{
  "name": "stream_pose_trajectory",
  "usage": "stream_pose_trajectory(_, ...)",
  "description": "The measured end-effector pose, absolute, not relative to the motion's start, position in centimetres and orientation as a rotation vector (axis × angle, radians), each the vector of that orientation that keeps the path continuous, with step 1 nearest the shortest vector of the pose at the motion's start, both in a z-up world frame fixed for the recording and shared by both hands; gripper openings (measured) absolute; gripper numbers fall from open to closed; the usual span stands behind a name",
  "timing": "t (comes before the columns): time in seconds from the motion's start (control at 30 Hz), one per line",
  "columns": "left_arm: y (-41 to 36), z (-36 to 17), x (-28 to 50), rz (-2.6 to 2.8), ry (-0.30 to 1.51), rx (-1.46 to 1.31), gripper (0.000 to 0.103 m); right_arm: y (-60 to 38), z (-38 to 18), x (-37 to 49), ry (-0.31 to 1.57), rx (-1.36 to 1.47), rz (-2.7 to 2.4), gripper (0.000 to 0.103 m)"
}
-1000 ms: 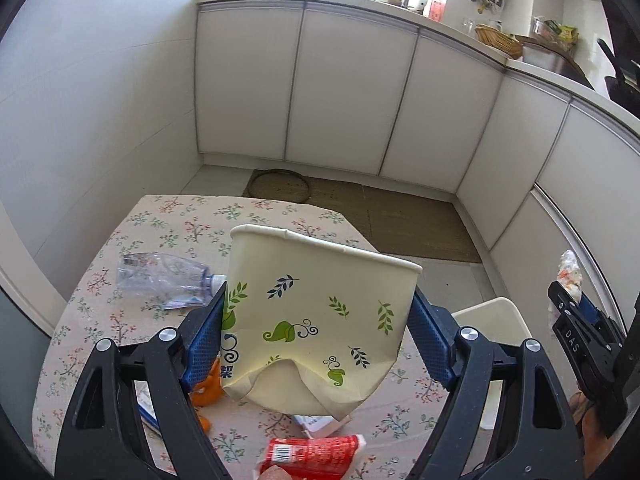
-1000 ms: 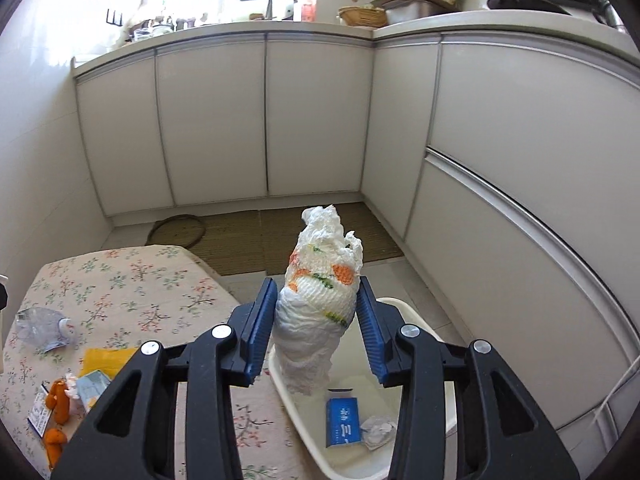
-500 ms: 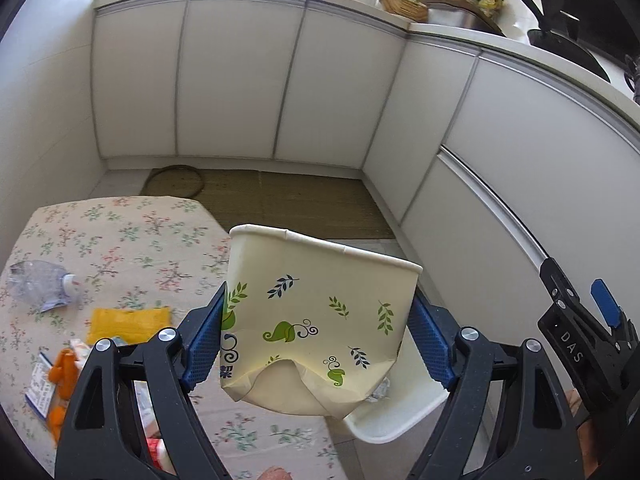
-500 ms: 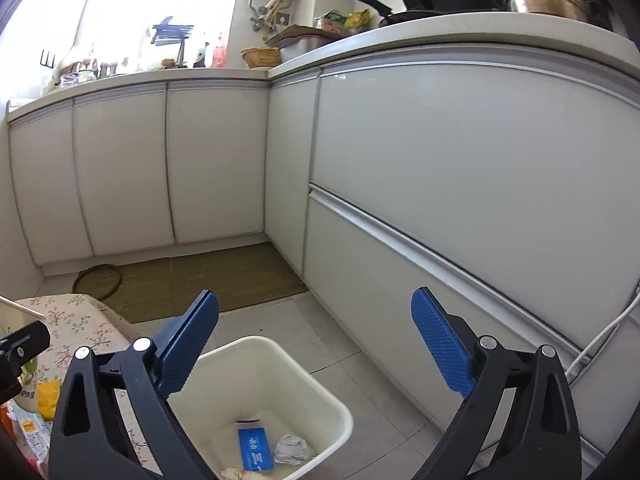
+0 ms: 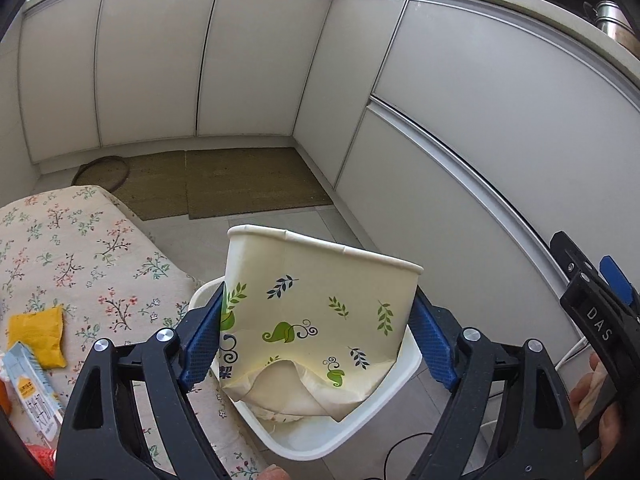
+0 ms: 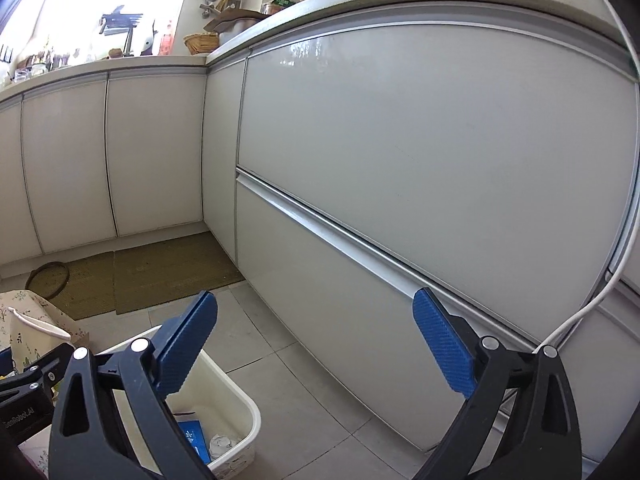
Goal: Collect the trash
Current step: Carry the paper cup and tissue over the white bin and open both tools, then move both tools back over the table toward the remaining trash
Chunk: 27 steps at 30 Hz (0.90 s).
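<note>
We've got the crumpled paper cup [image 5: 320,320] pinched in our left gripper [image 5: 316,340] right above the white bin [image 5: 400,376] (beside the floral table [image 5: 80,248]); right gripper [image 6: 316,344] gapes wide, empty.

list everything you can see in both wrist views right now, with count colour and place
paper cup: 1, cream with green and navy leaf print, crushed at its base, between the left gripper's pads above the bin
trash bin: 1, white, on the floor beside the table, some litter inside
blue packet: 1, blue, in the bin
table: 1, floral cloth, left of the bin
yellow packet: 1, yellow, on the table
carton: 1, grey-white, on the table's near edge
floor mats: 2, olive, by the cabinets
cabinets: white, along the walls
left gripper: black, blue pads, shut on the cup
right gripper: black, blue pads, open, nothing between them
</note>
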State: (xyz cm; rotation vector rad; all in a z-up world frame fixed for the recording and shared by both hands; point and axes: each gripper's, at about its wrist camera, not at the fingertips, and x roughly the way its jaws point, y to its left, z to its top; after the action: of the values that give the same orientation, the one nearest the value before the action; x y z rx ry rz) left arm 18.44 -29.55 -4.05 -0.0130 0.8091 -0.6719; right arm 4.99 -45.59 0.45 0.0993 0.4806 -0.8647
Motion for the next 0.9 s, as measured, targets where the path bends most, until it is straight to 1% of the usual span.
stream_pose_trajectory(0.27, -29.0, -5.2, 19.9, -0.653, 0.858, -0.033, 0.084, -44.5, 0.3, 5.5, 0.490, 0.055, -0.845, 0.096)
stream_pose_trajectory(0.33, -28.8, -5.0, 19.8, -0.639, 0.852, -0.029, 0.090, -44.1, 0.3, 5.7, 0.491, 0.046, -0.832, 0.096)
stream_pose_trajectory(0.53, -27.9, -4.1, 19.1, -0.588, 0.827, 0.009, 0.096, -42.4, 0.4, 6.2, 0.494, 0.028, -0.803, 0.096)
stream_pose_trajectory(0.9, -24.1, -2.1, 18.3, -0.485, 0.789, 0.032, 0.096, -38.9, 1.1, 7.5, 0.488, 0.001, -0.729, 0.096)
